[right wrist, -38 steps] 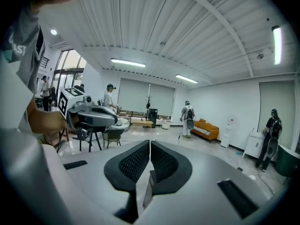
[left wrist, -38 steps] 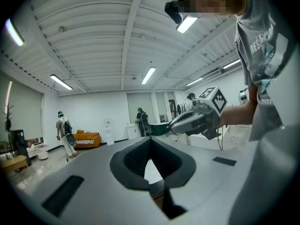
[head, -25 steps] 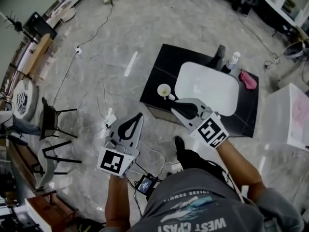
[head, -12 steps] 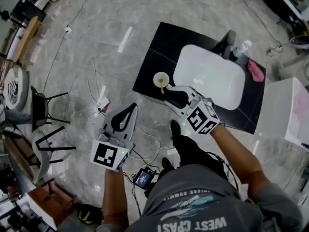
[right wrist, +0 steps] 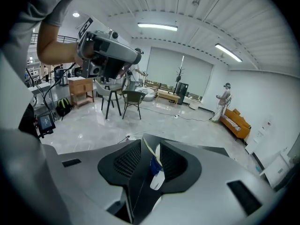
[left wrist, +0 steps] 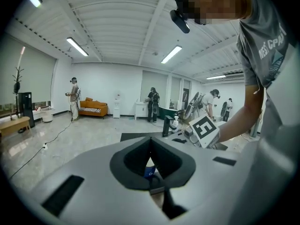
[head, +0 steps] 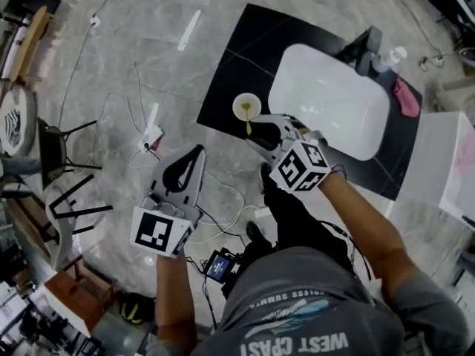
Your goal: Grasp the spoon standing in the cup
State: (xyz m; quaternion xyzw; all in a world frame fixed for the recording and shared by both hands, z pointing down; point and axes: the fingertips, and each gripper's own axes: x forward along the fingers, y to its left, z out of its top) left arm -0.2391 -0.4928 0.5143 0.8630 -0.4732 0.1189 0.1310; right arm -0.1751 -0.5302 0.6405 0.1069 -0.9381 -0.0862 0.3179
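Note:
A pale cup stands near the left edge of the black table, and a yellowish spoon leans out of it towards me. My right gripper reaches in from the right with its tips at the spoon. In the right gripper view the spoon handle and the cup show between the spread jaws, which have just been opening; the pads do not press on either. My left gripper hangs over the floor to the left of the table, its tips together and nothing held.
A white basin fills the middle of the table, with a bottle and a pink cloth behind it. Cables and a power strip lie on the floor. A black chair stands at the left.
My right gripper has closed in on the cup and now has its tips at the spoon handle. The left gripper has sunk a little beside the table.

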